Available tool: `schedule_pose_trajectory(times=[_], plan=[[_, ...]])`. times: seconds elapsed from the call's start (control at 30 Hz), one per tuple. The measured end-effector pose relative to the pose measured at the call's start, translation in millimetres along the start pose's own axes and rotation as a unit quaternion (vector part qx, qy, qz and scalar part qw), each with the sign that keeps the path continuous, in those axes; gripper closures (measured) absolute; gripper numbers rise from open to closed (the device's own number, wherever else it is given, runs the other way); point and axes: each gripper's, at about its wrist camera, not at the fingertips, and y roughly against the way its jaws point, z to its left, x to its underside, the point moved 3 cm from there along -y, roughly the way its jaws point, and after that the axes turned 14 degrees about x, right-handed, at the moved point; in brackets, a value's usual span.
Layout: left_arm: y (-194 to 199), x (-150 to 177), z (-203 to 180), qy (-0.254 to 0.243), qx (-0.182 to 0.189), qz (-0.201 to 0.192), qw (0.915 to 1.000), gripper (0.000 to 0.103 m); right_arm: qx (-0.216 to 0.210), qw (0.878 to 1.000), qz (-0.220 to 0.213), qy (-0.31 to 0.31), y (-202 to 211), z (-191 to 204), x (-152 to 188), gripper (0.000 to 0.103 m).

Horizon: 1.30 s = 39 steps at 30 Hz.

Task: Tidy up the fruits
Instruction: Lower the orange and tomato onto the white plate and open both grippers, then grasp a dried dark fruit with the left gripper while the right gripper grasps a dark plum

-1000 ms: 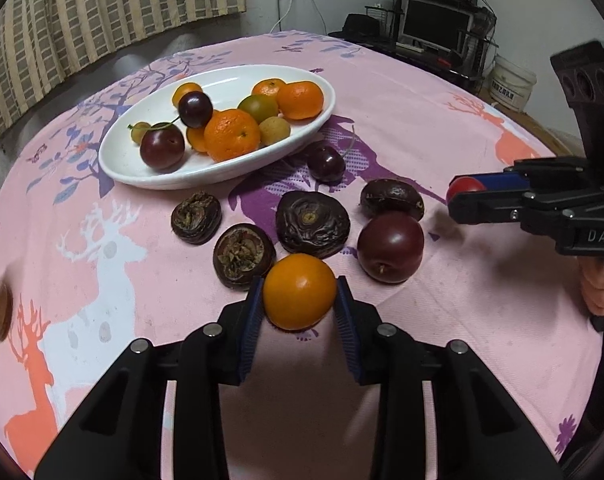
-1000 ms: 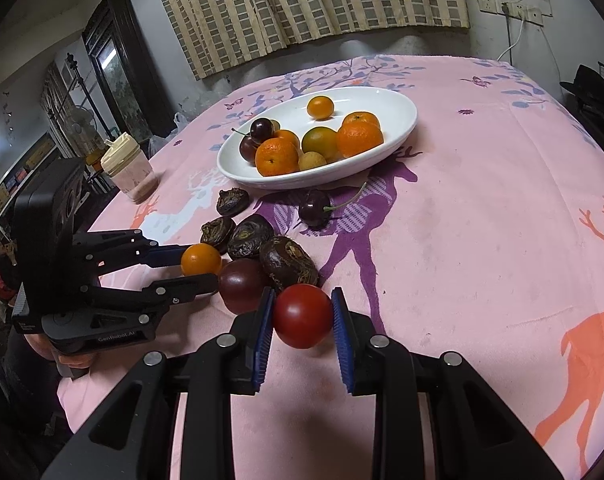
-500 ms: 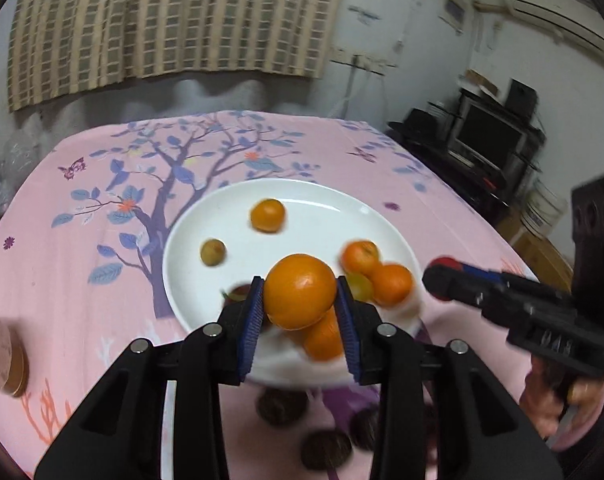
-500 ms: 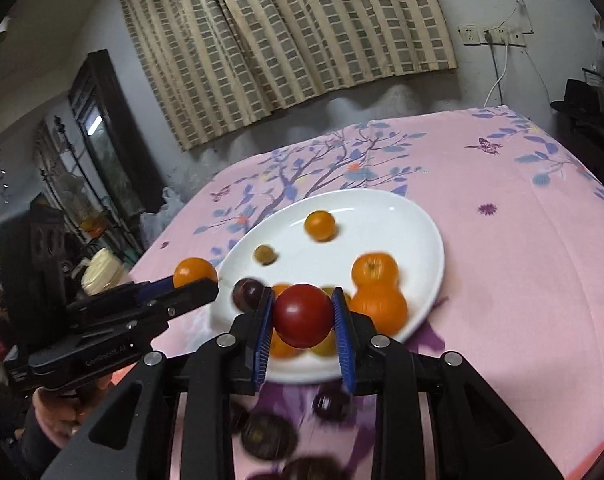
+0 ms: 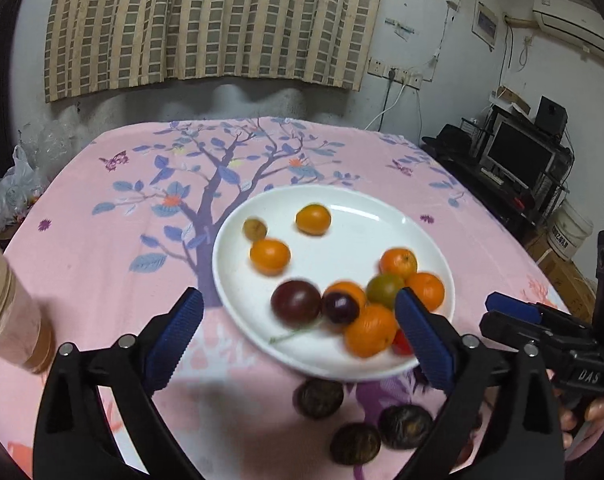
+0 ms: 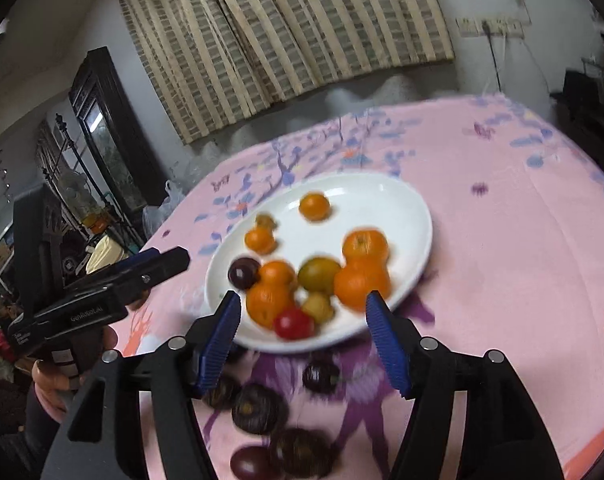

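Note:
A white oval plate [image 5: 365, 216] [image 6: 397, 204] on the pink tablecloth holds several oranges, dark plums and small green fruits. An orange [image 5: 270, 256] lies at its left part and a red tomato [image 6: 294, 323] [image 5: 401, 343] at its near rim. My left gripper [image 5: 300, 340] is open and empty above the plate's near edge. My right gripper [image 6: 303, 336] is open and empty, just over the near rim above the tomato. Several dark wrinkled fruits [image 5: 318, 398] [image 6: 260, 408] and dark plums [image 6: 321, 376] lie on the cloth in front of the plate.
A jar with a cream lid [image 5: 6, 312] stands on the table at the left. The right gripper shows in the left wrist view [image 5: 513, 316], the left gripper in the right wrist view [image 6: 158, 264]. A desk with a monitor [image 5: 517, 160] is beyond the table at right.
Both grippers opened above the plate. The orange dropped from the left gripper and the red tomato from the right gripper onto the plate.

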Motion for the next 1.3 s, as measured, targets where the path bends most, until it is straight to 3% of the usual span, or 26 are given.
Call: schedule_pose_trajectory(times=[0.13,0.3,0.5,0.67,0.73,0.87,0.97,1.07,1.17,1.3], plan=[[12,28,-2,-0.014,-0.01,0.015,0.9997,0.008,-0.033,0.997,0.073,-0.023,-7,-5,27,0.037],[20,53,-5,-0.03,-0.025,0.03,0.9988,0.008,-0.066,0.989,0.132,-0.027,-9,-2,57,0.044],[29,58,-5,-0.029,-0.024,0.02,0.9991,0.007,-0.048,0.988,0.14,-0.039,-6,-8,68,0.045],[31,59,-3,-0.02,-0.025,0.022,0.9992,0.007,-0.041,0.987,0.147,-0.046,-13,-14,67,0.052],[30,59,-3,-0.018,-0.026,0.024,0.9992,0.007,-0.059,0.985,0.154,-0.048,-14,-12,68,0.06],[29,59,-3,-0.021,-0.029,0.026,0.999,0.007,-0.093,0.979,0.172,-0.056,-19,-9,68,0.061],[28,60,-3,-0.023,-0.03,0.028,0.9989,0.007,-0.139,0.966,0.204,-0.073,-26,-4,73,0.06],[28,60,-2,-0.024,-0.032,0.028,0.9988,0.007,-0.119,0.975,0.173,-0.07,-18,-7,68,0.066],[31,59,-2,-0.025,-0.029,0.026,0.9989,0.007,-0.138,0.975,0.142,-0.099,-5,-17,60,0.066],[26,64,-8,-0.03,0.014,0.054,0.998,0.007,-0.136,0.98,0.101,-0.105,9,-22,50,0.066]])
